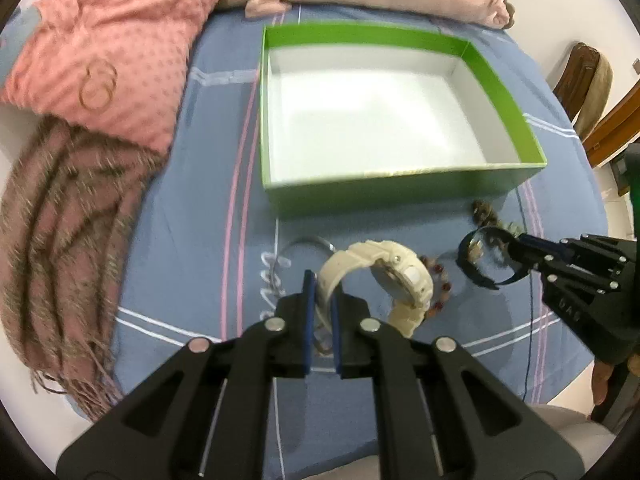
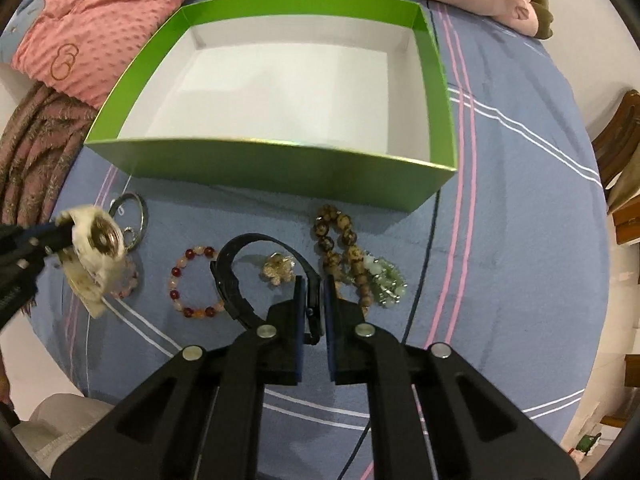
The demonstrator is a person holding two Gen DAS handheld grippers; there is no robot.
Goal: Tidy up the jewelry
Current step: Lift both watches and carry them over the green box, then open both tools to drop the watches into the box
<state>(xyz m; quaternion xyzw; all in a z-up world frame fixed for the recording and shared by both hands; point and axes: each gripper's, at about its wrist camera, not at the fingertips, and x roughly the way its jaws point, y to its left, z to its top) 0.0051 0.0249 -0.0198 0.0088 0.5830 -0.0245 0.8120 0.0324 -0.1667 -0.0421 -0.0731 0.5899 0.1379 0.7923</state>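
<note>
Your left claw [image 1: 322, 304] is clamped on the cream watch [image 1: 384, 276]. Your right claw [image 2: 313, 306] is clamped on the black watch [image 2: 236, 276]. The green box [image 2: 280, 168] sits beyond both.

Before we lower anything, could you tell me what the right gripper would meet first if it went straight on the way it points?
Probably the blue bedspread just beyond the black watch that the right gripper holds, near the small gold ornament; depth is unclear.

An open box [image 2: 280, 176] sits on the bed [image 2: 520, 240] behind a row of jewelry, in the right-wrist view a metal ring [image 2: 138, 204] far left, a bead bracelet [image 2: 192, 280] right of it, a brooch [image 2: 278, 270] centre, and a bead string [image 2: 340, 240] right, with blankets [image 2: 80, 52] left of the box.
</note>
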